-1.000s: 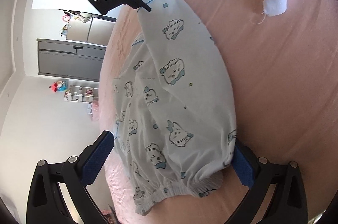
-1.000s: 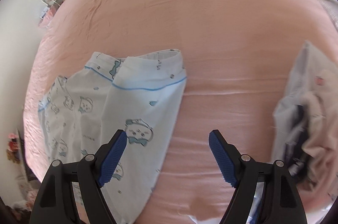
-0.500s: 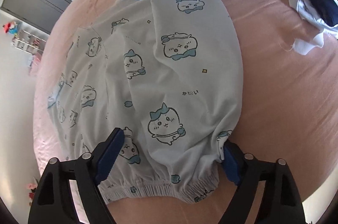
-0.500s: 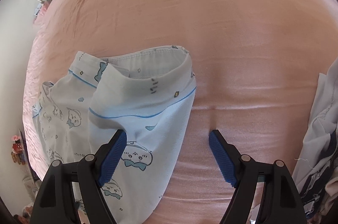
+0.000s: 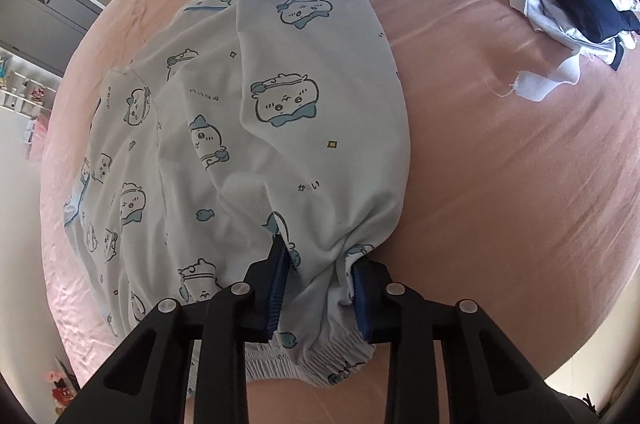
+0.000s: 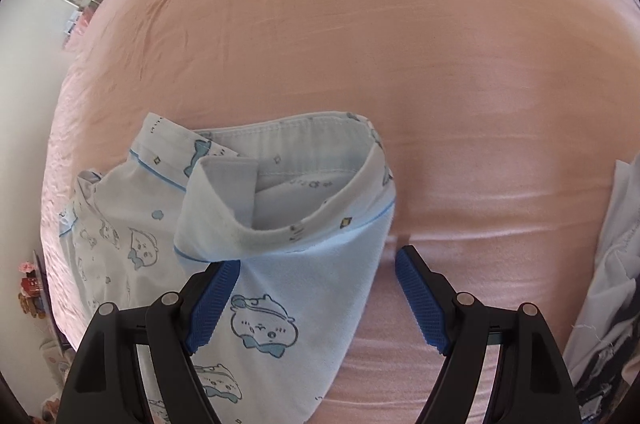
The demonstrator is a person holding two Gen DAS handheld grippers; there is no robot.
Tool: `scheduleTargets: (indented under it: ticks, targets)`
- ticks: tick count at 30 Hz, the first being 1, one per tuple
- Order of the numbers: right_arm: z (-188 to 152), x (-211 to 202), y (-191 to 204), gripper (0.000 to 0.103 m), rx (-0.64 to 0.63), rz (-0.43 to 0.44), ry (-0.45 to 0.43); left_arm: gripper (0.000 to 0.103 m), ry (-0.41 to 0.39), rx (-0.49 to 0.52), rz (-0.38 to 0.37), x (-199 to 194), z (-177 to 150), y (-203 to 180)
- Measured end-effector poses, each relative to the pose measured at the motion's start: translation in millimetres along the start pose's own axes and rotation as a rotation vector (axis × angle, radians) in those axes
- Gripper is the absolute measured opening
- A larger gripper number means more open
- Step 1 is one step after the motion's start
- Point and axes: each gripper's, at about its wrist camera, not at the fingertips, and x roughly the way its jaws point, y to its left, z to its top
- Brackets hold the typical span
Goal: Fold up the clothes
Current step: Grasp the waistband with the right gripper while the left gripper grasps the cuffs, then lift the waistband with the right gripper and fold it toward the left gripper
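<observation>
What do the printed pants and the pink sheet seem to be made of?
Printed pants: probably soft cotton knit, matte; it bunches into soft folds and its waistband is gathered. Pink sheet: thin woven fabric, faint sheen; fine creases catch light.

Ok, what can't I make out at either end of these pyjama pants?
- Left wrist view: the waistband runs behind the left gripper, whose closing jaws have fabric bunched between them.
- Right wrist view: the right gripper hides the pants below the cuff.
- Clothes pile: cut off by the edge.
</observation>
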Motion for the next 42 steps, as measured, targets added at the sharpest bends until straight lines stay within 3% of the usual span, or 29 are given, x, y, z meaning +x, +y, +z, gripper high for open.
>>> scheduleTargets:
  ticks: [5,9,11,18,20,30,32,34,35,42]
  targets:
    - [-1.1,2.2,2.8,0.081,-0.034,0.013,-0.015,0.026,-0.004,-0.008,-0.006,-3.1,3.5,-1.5]
    - [-5.8,2.1,2.2,0.073,-0.053,0.014,-0.030,0.026,-0.005,0.007,0.008,-4.7,6.3,-7.1]
    - [-8.4,0.5,3.2,0.056,-0.072,-0.011,-0.042,0.026,-0.006,0.009,0.012,-5.6,7.6,-9.1]
    - [-17.3,-1.3,-3.9,0.025,0.002,0.015,-0.079,0.026,-0.008,0.019,0.023,-9.4,13.0,-16.7]
    - [-20.6,-1.3,-5.4,0.008,0.027,0.040,-0.094,0.026,-0.009,0.020,0.025,-10.7,14.5,-18.5]
    - [-32.4,-14.3,-9.6,0.005,-0.014,0.055,-0.133,0.026,-0.039,0.003,0.029,-24.0,25.5,-24.1]
    - [-30.8,-26.3,-26.2,0.005,-0.027,0.063,-0.143,0.017,-0.052,-0.005,0.018,-29.1,27.5,-23.8]
    - [-30.9,-35.5,-27.3,0.005,-0.037,0.064,-0.156,0.016,-0.064,-0.011,0.007,-33.9,29.3,-23.8]
    - [-13.5,-45.7,-30.5,0.005,-0.046,0.068,-0.158,0.015,-0.068,-0.013,0.005,-36.1,29.9,-23.7]
    - [-20.0,-70.8,5.7,0.005,-0.087,0.054,-0.183,0.011,-0.112,-0.035,-0.039,-53.9,34.0,-21.1]
